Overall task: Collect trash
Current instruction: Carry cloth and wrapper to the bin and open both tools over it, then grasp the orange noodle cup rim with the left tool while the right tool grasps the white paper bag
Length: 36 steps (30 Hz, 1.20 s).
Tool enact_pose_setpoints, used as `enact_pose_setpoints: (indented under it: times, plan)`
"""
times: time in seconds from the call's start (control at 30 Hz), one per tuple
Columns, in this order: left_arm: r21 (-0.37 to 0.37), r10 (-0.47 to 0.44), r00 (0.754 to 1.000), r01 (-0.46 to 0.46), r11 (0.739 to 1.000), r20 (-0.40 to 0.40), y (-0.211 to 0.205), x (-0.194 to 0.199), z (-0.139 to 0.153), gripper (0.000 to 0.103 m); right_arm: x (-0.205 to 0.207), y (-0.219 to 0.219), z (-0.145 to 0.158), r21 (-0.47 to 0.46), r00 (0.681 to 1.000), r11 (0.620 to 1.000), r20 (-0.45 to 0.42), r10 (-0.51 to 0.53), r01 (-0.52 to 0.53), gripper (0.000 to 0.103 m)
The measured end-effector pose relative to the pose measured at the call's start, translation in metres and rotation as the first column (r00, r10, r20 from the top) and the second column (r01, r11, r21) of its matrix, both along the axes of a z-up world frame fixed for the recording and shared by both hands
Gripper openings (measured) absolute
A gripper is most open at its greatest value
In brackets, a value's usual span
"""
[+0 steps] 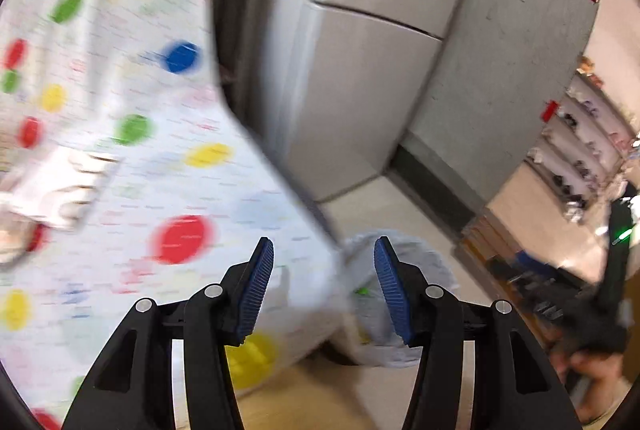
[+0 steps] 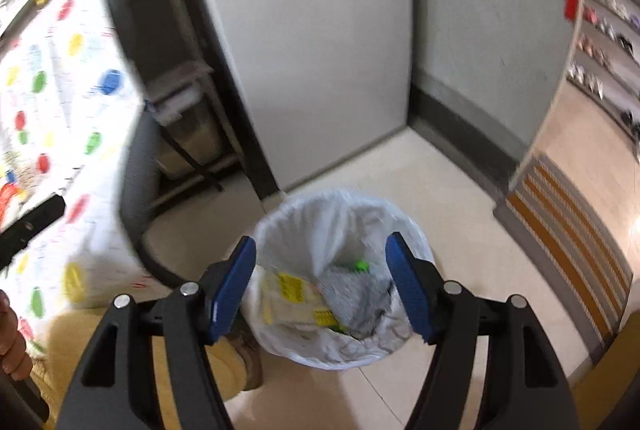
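A trash bin lined with a white plastic bag [image 2: 340,230] stands on the floor beside the table. Inside it lie a yellow-printed wrapper [image 2: 292,300], grey crumpled material and a small green piece [image 2: 361,265]. My right gripper [image 2: 320,286] is open and empty, held above the bin's mouth. My left gripper [image 1: 324,286] is open and empty, over the table's edge, with the bin [image 1: 404,270] partly hidden behind the hanging cloth. A white crumpled wrapper [image 1: 64,185] lies on the table at the far left of the left wrist view, blurred.
The table wears a white cloth with coloured dots [image 1: 132,129]. A grey fridge [image 2: 316,61] and a concrete wall [image 2: 488,41] stand behind the bin. A dark rack [image 2: 188,109] stands beside the fridge. A striped mat [image 2: 572,242] lies on the right.
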<state>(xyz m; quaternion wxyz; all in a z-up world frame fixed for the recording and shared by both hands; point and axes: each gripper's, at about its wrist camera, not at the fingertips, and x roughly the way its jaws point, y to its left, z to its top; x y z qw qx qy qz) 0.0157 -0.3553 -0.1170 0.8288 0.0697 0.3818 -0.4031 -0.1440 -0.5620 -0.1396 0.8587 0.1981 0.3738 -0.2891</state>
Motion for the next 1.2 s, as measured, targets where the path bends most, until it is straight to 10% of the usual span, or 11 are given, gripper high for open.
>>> enact_pose_setpoints:
  times: [0.4, 0.67, 1.0, 1.2]
  plan:
    - [0.068, 0.267, 0.963, -0.269, 0.961, 0.038, 0.176, 0.031, 0.013, 0.054, 0.102, 0.14, 0.05, -0.085, 0.933, 0.932, 0.047, 0.357, -0.352, 0.067]
    - [0.059, 0.506, 0.863, -0.506, 0.861, 0.011, 0.292, 0.066, 0.017, 0.054, 0.17, 0.226, 0.042, -0.103, 0.846, 0.841, -0.018, 0.532, -0.531, 0.067]
    - [0.008, 0.717, 0.694, -0.719, 0.695, 0.068, 0.373, 0.153, 0.06, 0.052, 0.223, 0.264, 0.043, -0.132, 0.816, 0.807, -0.048, 0.575, -0.576, 0.067]
    - [0.052, 0.74, 0.673, -0.738, 0.672, -0.012, 0.381, 0.222, 0.05, 0.051, 0.24, 0.269, 0.041, -0.142, 0.814, 0.802, -0.065, 0.578, -0.58, 0.067]
